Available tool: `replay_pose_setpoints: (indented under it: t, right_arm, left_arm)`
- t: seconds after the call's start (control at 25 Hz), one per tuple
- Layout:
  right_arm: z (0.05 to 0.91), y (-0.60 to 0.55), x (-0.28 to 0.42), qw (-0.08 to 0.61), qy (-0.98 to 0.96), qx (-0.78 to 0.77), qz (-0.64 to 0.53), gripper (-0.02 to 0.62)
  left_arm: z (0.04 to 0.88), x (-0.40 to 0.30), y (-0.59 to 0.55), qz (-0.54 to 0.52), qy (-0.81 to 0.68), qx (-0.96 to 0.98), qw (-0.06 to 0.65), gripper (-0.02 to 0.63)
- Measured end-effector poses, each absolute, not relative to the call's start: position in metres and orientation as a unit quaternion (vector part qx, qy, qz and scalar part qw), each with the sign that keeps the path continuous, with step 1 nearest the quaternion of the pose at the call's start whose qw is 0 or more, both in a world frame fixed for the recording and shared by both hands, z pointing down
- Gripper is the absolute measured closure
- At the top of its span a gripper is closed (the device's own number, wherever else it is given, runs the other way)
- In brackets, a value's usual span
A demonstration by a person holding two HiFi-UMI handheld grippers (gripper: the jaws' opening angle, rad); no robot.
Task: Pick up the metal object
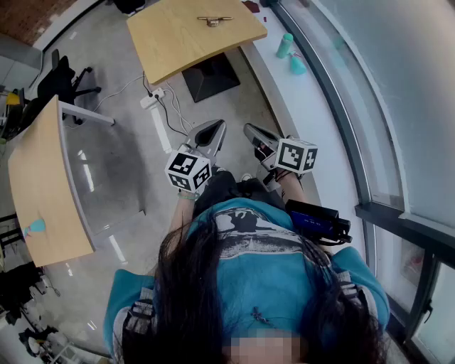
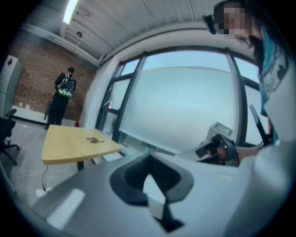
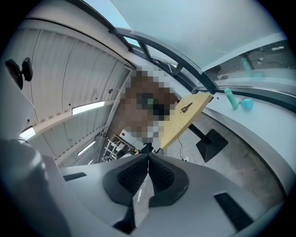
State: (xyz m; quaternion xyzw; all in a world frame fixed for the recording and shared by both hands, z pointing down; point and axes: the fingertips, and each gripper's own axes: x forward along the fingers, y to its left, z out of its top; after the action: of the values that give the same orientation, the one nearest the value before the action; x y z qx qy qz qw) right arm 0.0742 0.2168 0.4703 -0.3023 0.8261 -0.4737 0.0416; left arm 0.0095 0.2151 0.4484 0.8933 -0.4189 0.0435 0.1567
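Well short of target, both tongs closed, empty.
Side by side: left tongs (image 1: 212,126), right tongs (image 1: 252,129), jaws pressed together; metal object (image 1: 213,20) flat on counter (image 1: 178,44) well ahead of both.

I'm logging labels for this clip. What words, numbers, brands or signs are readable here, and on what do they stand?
No text reads clearly in any view.
Teal shirt: dark print, too blurred to read.
Left marker cube and right marker cube: black-and-white square patterns, no letters.
White cabinet: red diamond sign, no legible wording.
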Motion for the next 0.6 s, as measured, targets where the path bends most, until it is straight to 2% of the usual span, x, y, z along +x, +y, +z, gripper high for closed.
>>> replay_pose_setpoints:
  t: [0.24,0.6]
  right_arm:
    - [0.490,0.211,0.090,0.026,0.814,-0.307,-0.493,0.583]
    - [0.505,0.161,0.079,0.012,0.807,-0.309,-0.503,0.583]
  left_arm:
    - [0.464,0.014,0.218,0.048,-0.425,0.887,0.175,0.603]
    - [0.475,-0.002,0.162,0.037,-0.429,0.882,0.191,0.603]
